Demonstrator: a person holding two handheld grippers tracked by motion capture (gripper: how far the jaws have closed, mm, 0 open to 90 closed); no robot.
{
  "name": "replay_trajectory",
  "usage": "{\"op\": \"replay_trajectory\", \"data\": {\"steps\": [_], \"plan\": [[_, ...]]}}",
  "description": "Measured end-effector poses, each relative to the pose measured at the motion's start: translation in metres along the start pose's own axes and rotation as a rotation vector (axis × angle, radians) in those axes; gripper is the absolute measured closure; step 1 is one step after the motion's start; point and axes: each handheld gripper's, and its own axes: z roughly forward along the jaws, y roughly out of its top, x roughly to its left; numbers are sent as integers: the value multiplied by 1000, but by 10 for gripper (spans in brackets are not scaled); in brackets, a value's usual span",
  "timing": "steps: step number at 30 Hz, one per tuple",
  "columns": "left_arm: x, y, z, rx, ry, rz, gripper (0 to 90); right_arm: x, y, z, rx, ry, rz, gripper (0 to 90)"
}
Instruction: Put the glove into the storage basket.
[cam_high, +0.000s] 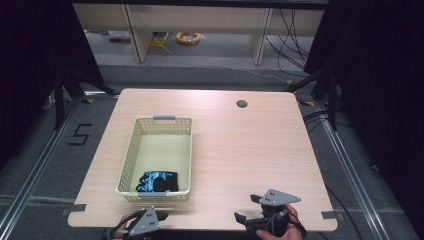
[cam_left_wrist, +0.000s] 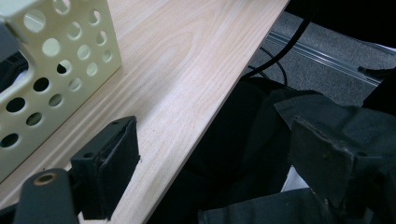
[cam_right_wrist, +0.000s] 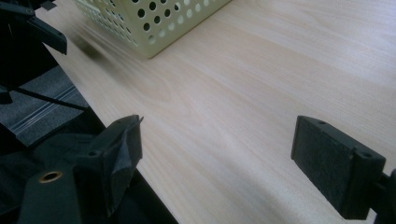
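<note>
- At the lower left of the high view we see our left tool (cam_high: 161, 216), at the near edge of the desk (cam_high: 240, 150). Its jaws are wide apart and hold nothing.
- Just above it, left of the middle, sits the pale yellow basket (cam_high: 131, 150).
- A black and blue cloth (cam_high: 157, 181) lies inside the basket, at its near end.
- At the lower right is our right tool (cam_high: 246, 208). Its jaws are wide apart too, with only bare desk between them.

Pale wooden table (cam_high: 240, 150) on grey floor (cam_high: 210, 75) — dark curtains (cam_high: 380, 75) at both sides, light shelving (cam_high: 200, 20) behind
</note>
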Motion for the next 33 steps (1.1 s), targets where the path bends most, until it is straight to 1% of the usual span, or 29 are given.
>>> {"op": "replay_trajectory", "data": {"steps": [1,2,3,4,5,6,7,8,9,10,12,14,15,16,17,18,19,20,21,23,24,25,26,27,28,30,31,32,33], "plan": [[-1,-1,0,-3,6,-14,159,-1,-1,1,-13,2,-14,174],[-2,-1,0,-1,9,-10,159,1,-2,-1,7,-1,0,172],[-2,-2,0,8,10,-1,159,3,-4,-1,5,2,9,171],[-2,-2,0,8,10,-1,160,1,-5,-1,8,-15,-26,170],[-2,-2,0,-2,11,2,160,2,-6,-1,11,-21,-32,171],[-3,-3,1,-1,12,-9,160,3,-8,-1,20,-23,-34,174],[-3,-3,1,-2,15,-12,159,3,-9,0,25,-9,-48,178],[-3,-4,1,0,11,-15,159,4,-10,-2,27,-33,-51,177],[-3,-4,1,2,9,5,159,6,-12,-2,26,-36,-38,174],[-3,-4,1,2,9,5,159,6,-13,-1,37,-17,-33,174],[-4,-5,2,12,15,-2,159,8,-16,-2,42,-39,-38,173],[-4,-4,1,10,10,4,159,9,-19,-1,61,-26,-32,171],[-5,-5,2,-1,6,-7,160,11,-20,-3,62,-37,-32,170],[-4,-5,2,-7,11,25,160,11,-21,-3,57,-43,-37,169],[-6,-5,2,5,11,1,159,12,-22,-4,65,-37,-24,169],[-6,-5,2,3,14,0,160,11,-23,-4,72,-32,-31,169],[-6,-5,2,3,14,0,159,11,-23,-5,74,-31,-20,168],[-6,-5,2,2,15,-1,159,11,-24,-4,74,-46,-21,168],[-6,-5,2,3,17,-1,159,11,-24,-5,78,-51,-13,168],[-5,-5,2,5,16,-1,159,11,-25,-4,85,-45,-11,168],[-4,-5,2,1,14,15,159,11,-24,-3,84,-34,-9,168],[-4,-4,2,1,14,26,160,10,-24,-3,82,-28,-21,168],[-4,-4,2,1,14,26,160,11,-24,-2,82,-31,-17,168],[-4,-5,2,5,11,1,159,12,-24,-2,80,-44,-18,168],[-5,-5,1,-3,14,-6,159,12,-24,-2,84,-47,-19,168],[-4,-5,1,5,16,1,159,12,-24,-2,86,-48,-20,168],[-3,-4,0,17,18,12,159,10,-23,-1,101,-13,-29,168],[-3,-5,1,11,21,9,160,10,-23,-1,99,-16,-33,168],[-3,-5,1,11,23,10,159,11,-24,-1,89,-34,-26,168]]}}
